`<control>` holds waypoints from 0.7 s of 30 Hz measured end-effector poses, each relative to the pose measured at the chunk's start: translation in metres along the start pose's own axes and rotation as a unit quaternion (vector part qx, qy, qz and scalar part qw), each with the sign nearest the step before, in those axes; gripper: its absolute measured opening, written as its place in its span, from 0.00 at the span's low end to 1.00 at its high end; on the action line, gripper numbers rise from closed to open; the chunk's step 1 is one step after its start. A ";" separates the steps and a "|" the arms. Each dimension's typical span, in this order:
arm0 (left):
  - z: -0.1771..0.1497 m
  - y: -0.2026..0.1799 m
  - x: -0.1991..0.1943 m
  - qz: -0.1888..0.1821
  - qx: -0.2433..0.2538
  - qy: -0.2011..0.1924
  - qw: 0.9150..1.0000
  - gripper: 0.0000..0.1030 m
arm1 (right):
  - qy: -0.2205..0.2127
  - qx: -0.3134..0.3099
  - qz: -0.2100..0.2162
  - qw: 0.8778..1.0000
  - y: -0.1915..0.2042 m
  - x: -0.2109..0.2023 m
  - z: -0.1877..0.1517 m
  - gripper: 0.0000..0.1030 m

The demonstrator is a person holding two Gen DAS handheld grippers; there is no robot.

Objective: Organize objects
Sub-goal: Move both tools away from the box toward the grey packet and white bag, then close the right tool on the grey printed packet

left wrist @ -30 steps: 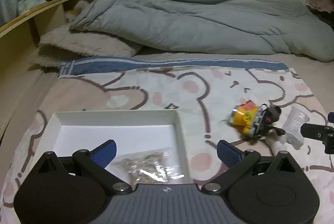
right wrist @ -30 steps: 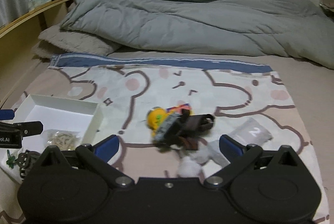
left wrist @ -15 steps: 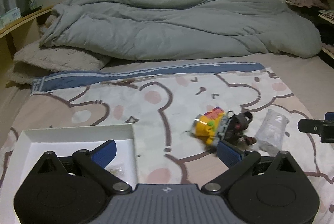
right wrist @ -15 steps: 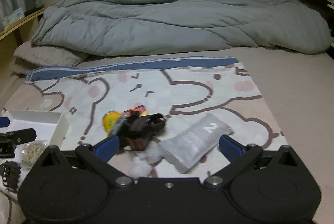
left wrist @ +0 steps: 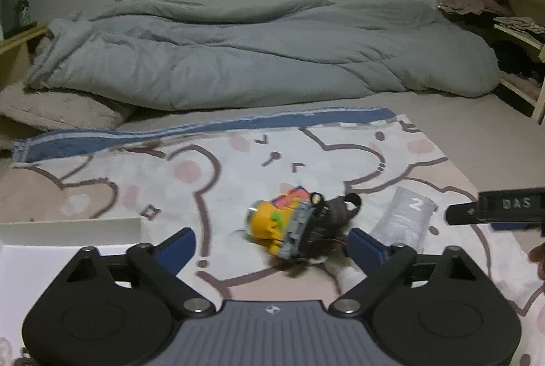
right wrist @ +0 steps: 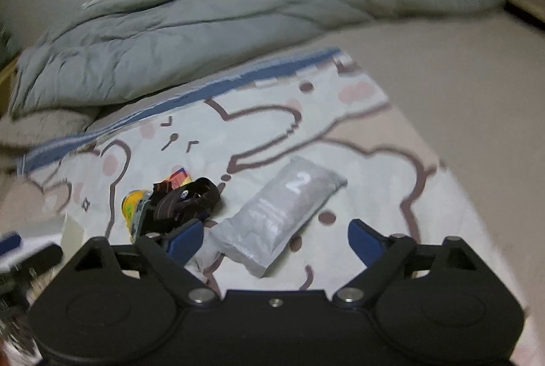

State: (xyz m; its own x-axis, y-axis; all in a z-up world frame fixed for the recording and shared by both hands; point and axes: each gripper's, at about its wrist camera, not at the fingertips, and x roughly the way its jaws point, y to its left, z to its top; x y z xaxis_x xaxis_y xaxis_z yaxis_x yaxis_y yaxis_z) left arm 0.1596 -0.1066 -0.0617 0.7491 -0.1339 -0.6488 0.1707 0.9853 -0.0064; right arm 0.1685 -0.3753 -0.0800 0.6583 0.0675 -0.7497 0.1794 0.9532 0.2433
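Observation:
A yellow toy [left wrist: 272,224] tangled with a dark strap bundle [left wrist: 335,212] lies on the bear-print sheet [left wrist: 238,168]. My left gripper [left wrist: 272,246] is open and empty, with the toy just ahead between its fingers. A grey pouch marked 2 [left wrist: 405,219] lies to the toy's right. In the right wrist view the pouch [right wrist: 282,212] lies between the fingers of my open, empty right gripper [right wrist: 276,238], and the toy [right wrist: 134,207] and strap bundle [right wrist: 187,199] sit by its left finger. A white tray [left wrist: 71,226] stands at the left.
A grey duvet [left wrist: 255,56] is heaped across the back of the bed, with a beige pillow [left wrist: 58,110] at the back left. Wooden shelves with clothes [left wrist: 504,25] stand at the right. A bit of white fluff [right wrist: 204,258] lies by the pouch.
My left gripper has swung right, from over the tray to face the toy. My right gripper has swung right and tilted, so the pouch now lies between its fingers.

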 end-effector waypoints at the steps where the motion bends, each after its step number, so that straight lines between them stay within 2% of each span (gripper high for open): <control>1: -0.001 -0.003 0.004 -0.005 -0.002 0.003 1.000 0.87 | 0.009 0.021 0.006 1.000 -0.005 0.004 0.000 0.83; 6: -0.009 -0.014 0.025 -0.036 -0.015 0.032 0.999 0.71 | 0.040 0.107 0.006 0.993 -0.024 0.024 -0.007 0.71; 9: -0.017 -0.020 0.039 -0.054 -0.011 0.056 0.997 0.63 | 0.060 0.156 0.026 0.986 -0.033 0.037 -0.011 0.66; 15: -0.029 -0.033 0.055 -0.079 0.026 0.072 0.994 0.59 | 0.086 0.195 0.050 0.976 -0.032 0.060 -0.019 0.66; 19: -0.033 -0.035 0.062 -0.088 0.035 0.072 0.993 0.59 | 0.079 0.218 0.054 0.971 -0.031 0.070 -0.023 0.65; 20: -0.034 -0.035 0.064 -0.092 0.031 0.072 0.993 0.59 | 0.074 0.224 0.056 0.970 -0.031 0.073 -0.024 0.64; 21: -0.035 -0.033 0.065 -0.100 0.024 0.071 0.992 0.59 | 0.069 0.230 0.059 0.969 -0.031 0.075 -0.024 0.57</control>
State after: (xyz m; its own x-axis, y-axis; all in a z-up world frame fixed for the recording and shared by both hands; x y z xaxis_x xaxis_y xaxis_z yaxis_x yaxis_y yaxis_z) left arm 0.1806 -0.1440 -0.1306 0.6000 -0.3072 -0.7386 0.3401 0.9337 -0.1121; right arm 0.1944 -0.3924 -0.1584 0.5952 0.2381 -0.7675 0.4361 0.7065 0.5574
